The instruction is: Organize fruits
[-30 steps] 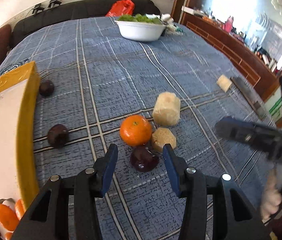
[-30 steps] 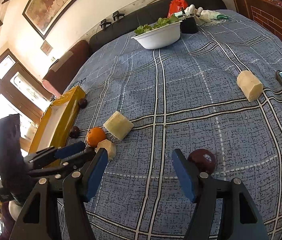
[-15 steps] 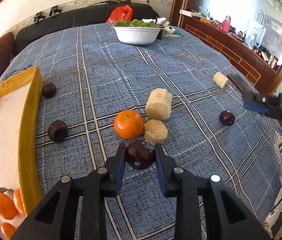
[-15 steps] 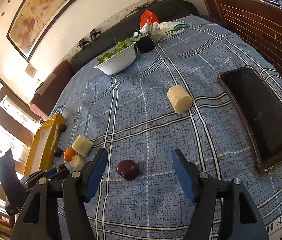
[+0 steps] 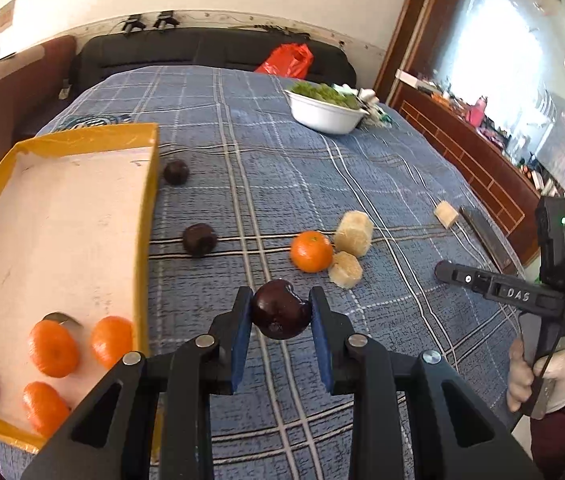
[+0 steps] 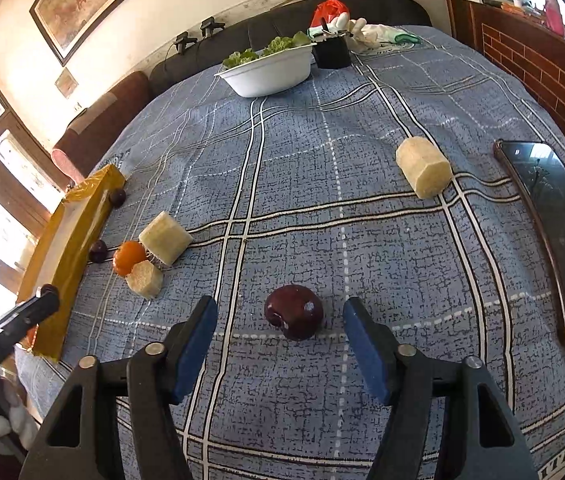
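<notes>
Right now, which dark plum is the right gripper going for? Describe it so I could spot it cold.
Start at the black phone lying by the right edge of the blue plaid tablecloth. Towards the middle from it, a dark red plum sits alone on the cloth between the right gripper's open jaws. The other loose plums lie beside the yellow box.

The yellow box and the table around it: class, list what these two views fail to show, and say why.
- Right wrist view: the yellow box shows only its side wall; the contents are hidden.
- Left wrist view: the box's near corner is cut off behind the left gripper.
- Left wrist view: the right gripper's fingertips are hidden behind its own body.
</notes>
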Available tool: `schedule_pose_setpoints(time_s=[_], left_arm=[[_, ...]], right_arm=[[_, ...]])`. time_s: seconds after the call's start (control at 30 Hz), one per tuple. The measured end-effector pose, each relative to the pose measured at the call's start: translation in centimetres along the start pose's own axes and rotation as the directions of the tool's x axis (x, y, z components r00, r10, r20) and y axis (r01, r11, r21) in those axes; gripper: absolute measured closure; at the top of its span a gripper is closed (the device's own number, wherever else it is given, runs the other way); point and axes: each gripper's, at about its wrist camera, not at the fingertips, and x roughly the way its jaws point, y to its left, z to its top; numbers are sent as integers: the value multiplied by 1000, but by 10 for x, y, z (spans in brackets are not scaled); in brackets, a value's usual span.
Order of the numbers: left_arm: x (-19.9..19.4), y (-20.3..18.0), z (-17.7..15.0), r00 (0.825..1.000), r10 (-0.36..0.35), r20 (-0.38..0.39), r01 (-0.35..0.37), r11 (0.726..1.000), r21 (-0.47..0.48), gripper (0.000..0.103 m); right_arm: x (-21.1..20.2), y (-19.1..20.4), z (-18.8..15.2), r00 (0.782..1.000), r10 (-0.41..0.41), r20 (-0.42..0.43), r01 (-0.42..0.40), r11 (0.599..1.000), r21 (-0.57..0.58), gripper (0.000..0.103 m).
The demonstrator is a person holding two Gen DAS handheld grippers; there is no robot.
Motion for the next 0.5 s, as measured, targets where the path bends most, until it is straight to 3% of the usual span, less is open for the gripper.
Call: schedule_pose_setpoints(time_s=[0.07, 0.2, 0.3, 0.5], left_arm=[[-10, 12, -1, 1000, 0, 19, 1, 999, -40, 76], [-37, 42, -2, 997, 41, 63, -34, 994, -106, 75], [-54, 74, -1, 990, 115, 81, -102, 983, -152, 75], [-66, 138, 5, 968, 249, 40, -233, 944, -234, 75]], right_arm=[[5, 4, 1, 999, -36, -9, 36, 999, -19, 70], [2, 15, 1, 999, -45, -3, 45, 998, -42, 71], [-5, 31, 1, 999, -39, 14, 40, 996, -74, 71], [-11, 98, 6, 999, 53, -3, -53, 981, -187, 71]])
